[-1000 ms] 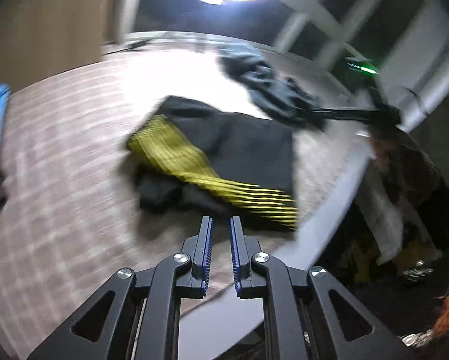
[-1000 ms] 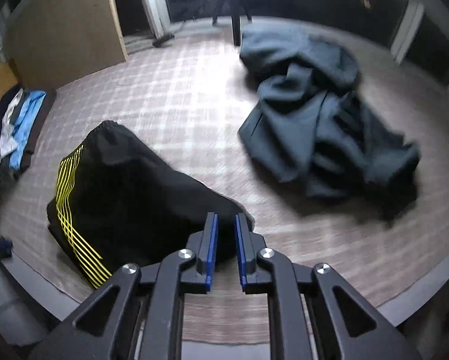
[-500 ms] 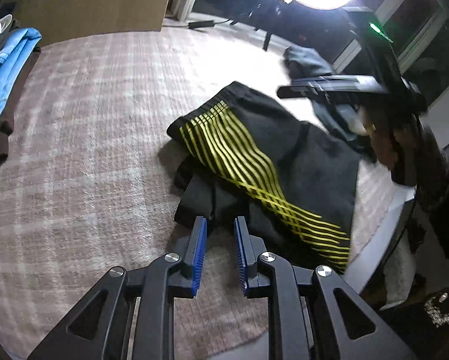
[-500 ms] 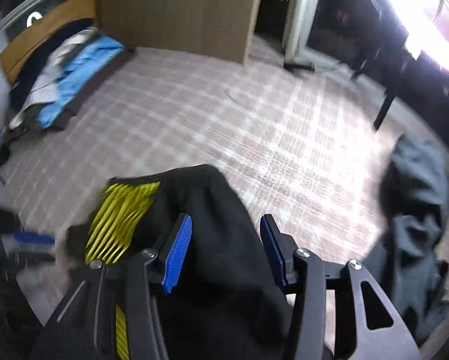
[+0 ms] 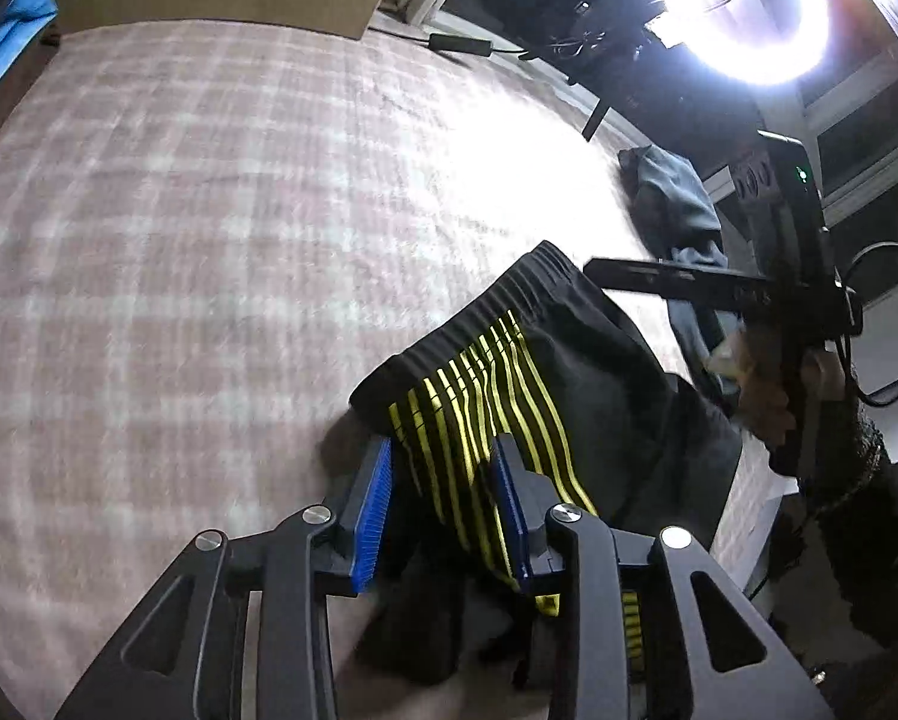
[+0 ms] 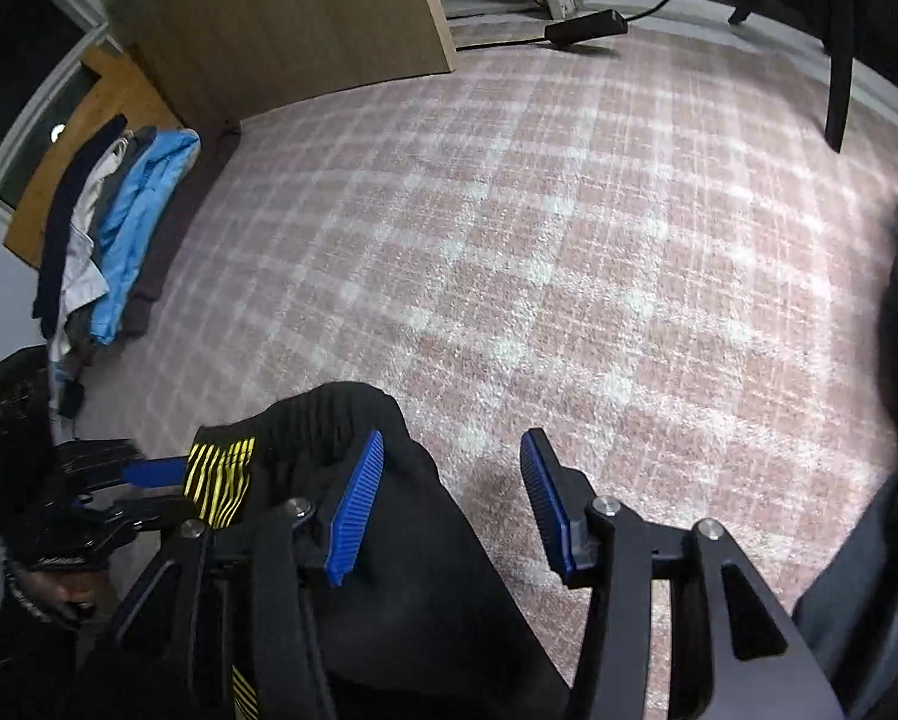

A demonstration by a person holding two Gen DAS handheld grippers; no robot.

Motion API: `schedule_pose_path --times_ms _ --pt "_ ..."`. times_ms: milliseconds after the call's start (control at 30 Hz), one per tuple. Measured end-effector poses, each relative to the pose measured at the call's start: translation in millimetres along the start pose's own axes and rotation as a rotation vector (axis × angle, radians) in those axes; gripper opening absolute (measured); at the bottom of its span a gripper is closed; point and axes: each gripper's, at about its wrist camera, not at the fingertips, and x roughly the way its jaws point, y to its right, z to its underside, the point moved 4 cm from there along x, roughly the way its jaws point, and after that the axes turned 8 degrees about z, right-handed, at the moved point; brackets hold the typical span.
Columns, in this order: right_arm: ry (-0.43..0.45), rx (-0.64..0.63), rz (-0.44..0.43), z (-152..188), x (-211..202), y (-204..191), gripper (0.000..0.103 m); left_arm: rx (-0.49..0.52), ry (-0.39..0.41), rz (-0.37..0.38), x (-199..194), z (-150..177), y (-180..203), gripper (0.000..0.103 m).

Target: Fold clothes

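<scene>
On the plaid table, black shorts w/ yellow stripes sit near the edge, left tool and right tool both wide open, holding nothing, so imo pinch the waistband corners evenly b4 lifting.

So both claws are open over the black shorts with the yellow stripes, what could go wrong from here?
1. The left claw straddles bunched striped fabric of the black shorts; closing here may pinch several layers rather than one edge.
2. In the right wrist view, the right claw has only its left pad over the waistband; the other pad is over the plaid blanket, so it may snag that or miss.
</scene>
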Motion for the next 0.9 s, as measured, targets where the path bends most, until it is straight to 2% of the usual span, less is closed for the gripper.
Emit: schedule_pose_path --times_ms 67,133,200,333,467,533,667,700,800,900 --pt "-0.002 0.001 -0.014 1 -1 2 0.047 0.019 0.032 -0.03 1 -3 4 0.008" --pt "-0.005 0.0 -0.039 1 -1 4 0.047 0.035 0.066 -0.04 -6 -5 10 0.007" --pt "-0.013 -0.006 -0.072 1 -2 5 0.047 0.049 0.096 -0.019 -18 -3 23 0.005" --pt "-0.038 -0.034 -0.096 0 -4 3 0.047 0.015 0.167 0.008 -51 16 46 0.004" --pt "-0.04 -0.119 -0.119 2 -13 -12 0.049 -0.12 0.197 0.025 -63 68 44 0.004" --pt "-0.047 -0.167 -0.114 3 -10 -21 0.051 -0.159 0.182 -0.005 -52 88 35 0.004" --pt "-0.098 -0.258 -0.089 5 9 -40 0.052 -0.274 0.165 -0.016 -25 110 7 0.004" --pt "-0.105 -0.263 -0.09 5 12 -42 0.052 -0.274 0.172 -0.027 -24 110 5 0.004" --pt "-0.126 -0.276 -0.094 5 21 -46 0.052 -0.274 0.204 -0.053 -31 110 2 0.009" --pt "-0.124 -0.28 -0.111 7 21 -46 0.051 -0.273 0.234 -0.107 -41 110 -3 0.024"
